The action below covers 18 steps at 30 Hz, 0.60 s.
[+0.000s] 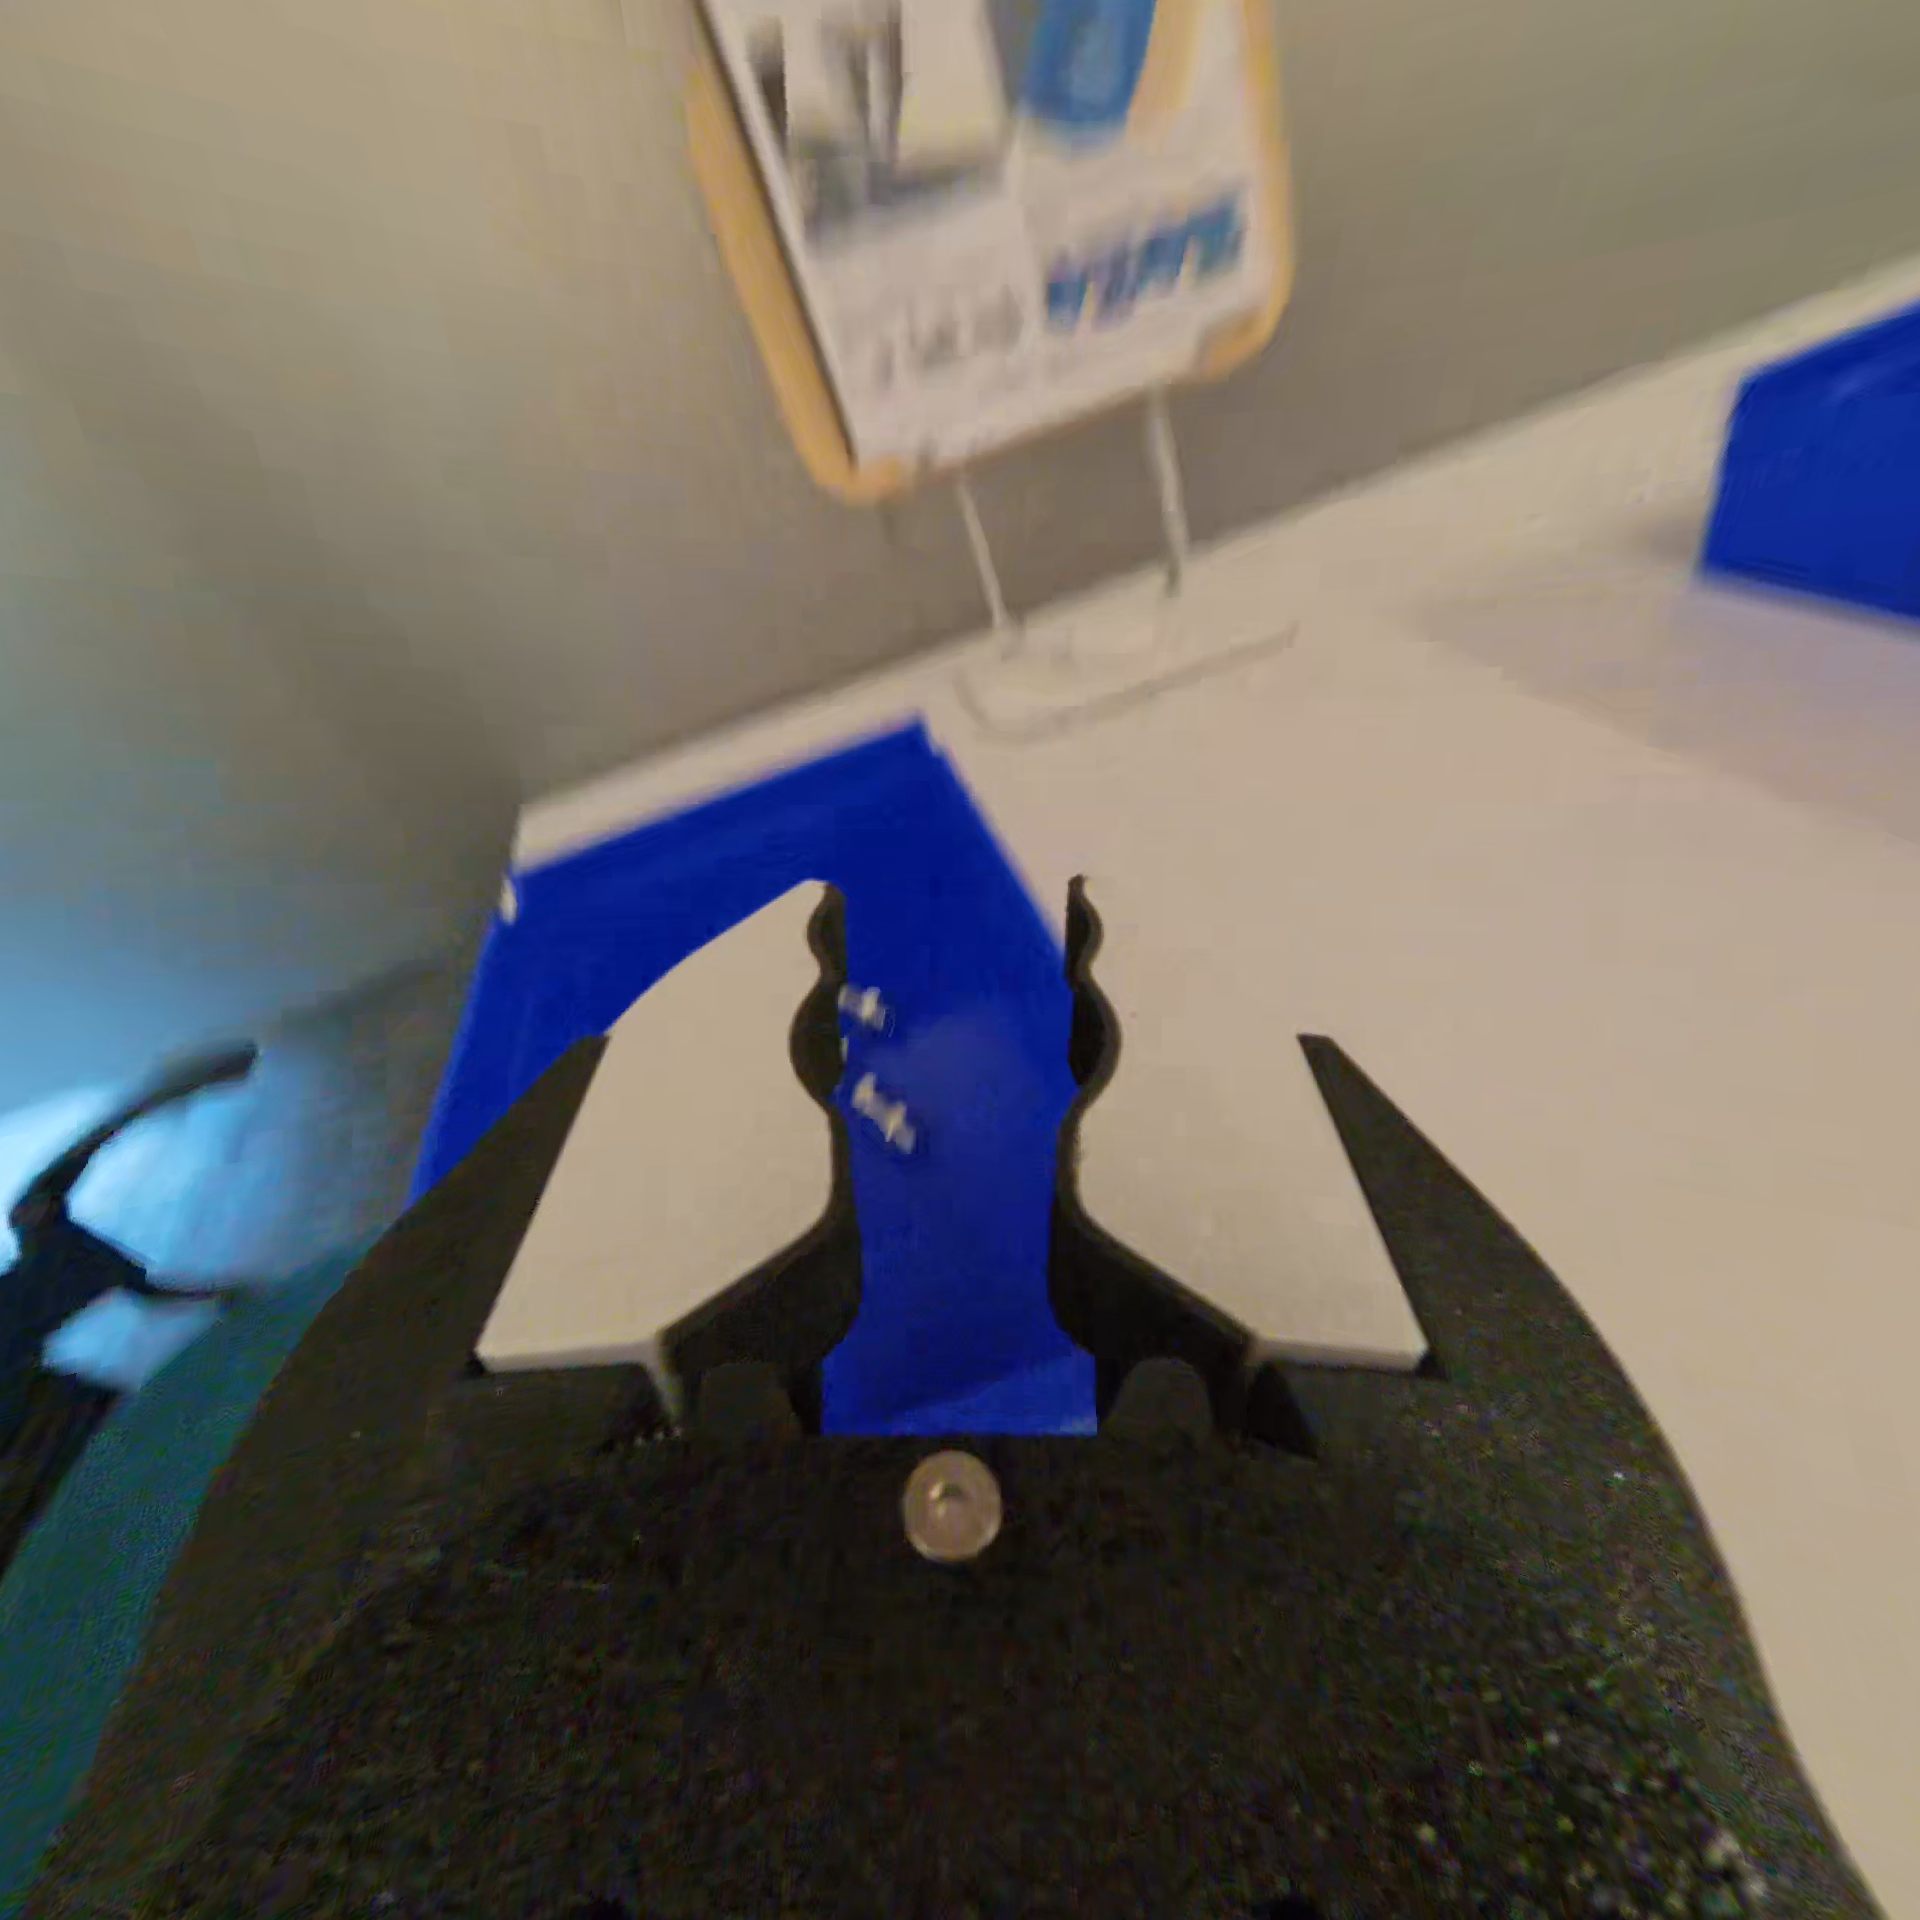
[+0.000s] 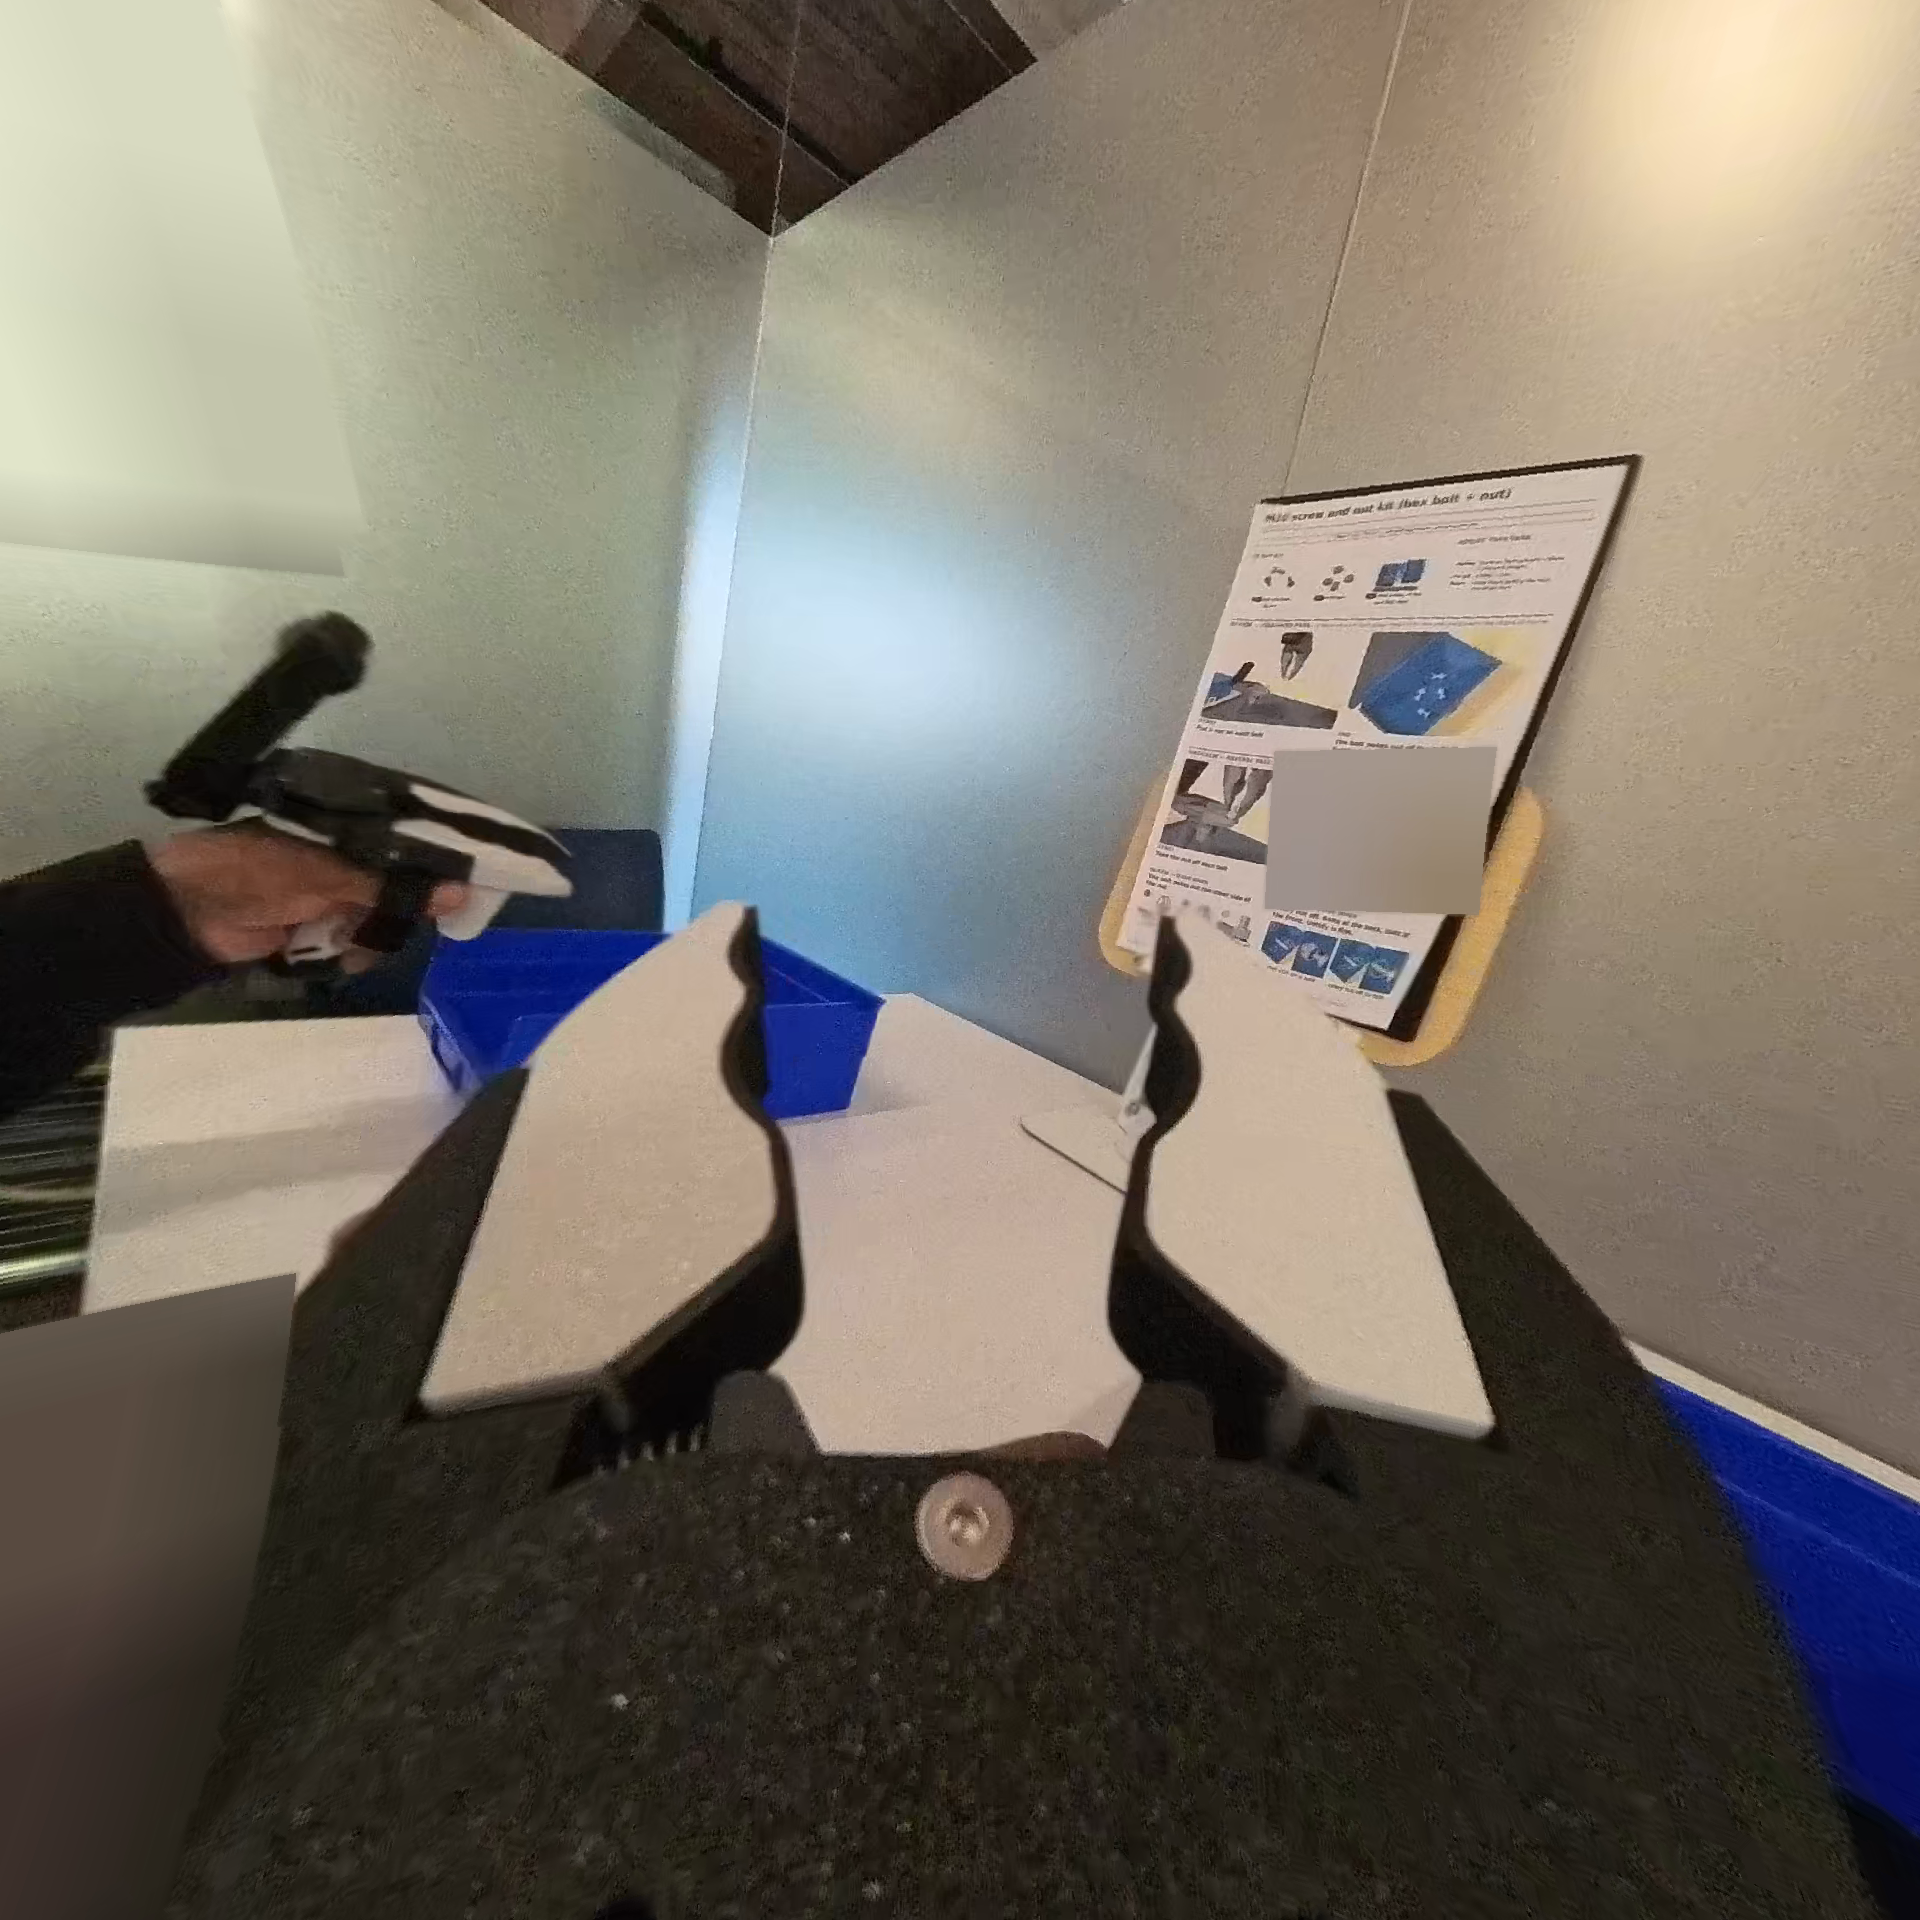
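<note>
Left claw (image 1: 951, 894) with speckled black body, white finger plates, wavy black pads, silver screw (image 1: 952, 1507), right claw (image 2: 951, 935) alike, black sleeve (image 2: 83, 935)

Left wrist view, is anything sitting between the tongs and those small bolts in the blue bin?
Nothing visible. The left tongs stand open above the blue bin, and the bolts lie on its floor below them.
</note>
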Each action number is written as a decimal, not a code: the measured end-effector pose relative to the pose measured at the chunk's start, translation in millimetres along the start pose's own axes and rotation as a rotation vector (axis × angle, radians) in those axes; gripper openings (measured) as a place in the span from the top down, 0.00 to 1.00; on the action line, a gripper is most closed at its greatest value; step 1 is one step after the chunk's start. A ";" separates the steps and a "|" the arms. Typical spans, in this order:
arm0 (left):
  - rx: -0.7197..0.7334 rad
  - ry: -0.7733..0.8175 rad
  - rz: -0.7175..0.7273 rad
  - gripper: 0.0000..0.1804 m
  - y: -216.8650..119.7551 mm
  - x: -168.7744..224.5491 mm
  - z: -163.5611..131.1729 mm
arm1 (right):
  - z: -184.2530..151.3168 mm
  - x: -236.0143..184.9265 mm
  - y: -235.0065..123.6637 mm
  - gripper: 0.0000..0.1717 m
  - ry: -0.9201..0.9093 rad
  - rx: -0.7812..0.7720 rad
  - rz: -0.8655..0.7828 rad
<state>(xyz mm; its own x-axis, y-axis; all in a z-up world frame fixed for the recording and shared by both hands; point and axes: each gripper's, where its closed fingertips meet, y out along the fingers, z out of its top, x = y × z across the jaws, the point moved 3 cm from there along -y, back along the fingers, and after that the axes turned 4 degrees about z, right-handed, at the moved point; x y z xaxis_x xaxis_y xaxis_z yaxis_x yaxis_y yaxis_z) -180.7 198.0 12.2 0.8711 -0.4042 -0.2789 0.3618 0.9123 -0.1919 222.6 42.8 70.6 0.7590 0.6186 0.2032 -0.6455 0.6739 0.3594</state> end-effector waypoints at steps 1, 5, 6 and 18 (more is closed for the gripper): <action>-0.128 -0.004 -0.020 0.78 12.4 -10.0 -16.6 | -3.0 -4.0 3.0 0.54 0.002 -0.006 0.006; -0.545 -0.009 -0.045 0.74 62.3 -38.2 -75.8 | -17.3 -17.7 11.5 0.53 -0.029 -0.062 0.005; -0.626 -0.035 -0.077 0.75 72.8 -37.3 -87.1 | -21.0 -21.6 14.0 0.54 -0.045 -0.079 0.004; -0.936 -0.237 -0.151 0.83 133.7 -32.3 -141.8 | -34.7 -33.8 15.0 0.62 -0.115 -0.164 0.016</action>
<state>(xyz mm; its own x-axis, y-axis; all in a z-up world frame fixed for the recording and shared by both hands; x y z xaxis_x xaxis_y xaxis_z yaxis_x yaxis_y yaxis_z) -207.5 323.6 -137.8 0.9185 -0.3952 -0.0127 0.1547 0.3886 -0.9083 184.3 46.0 37.5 0.7470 0.5862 0.3136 -0.6559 0.7269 0.2035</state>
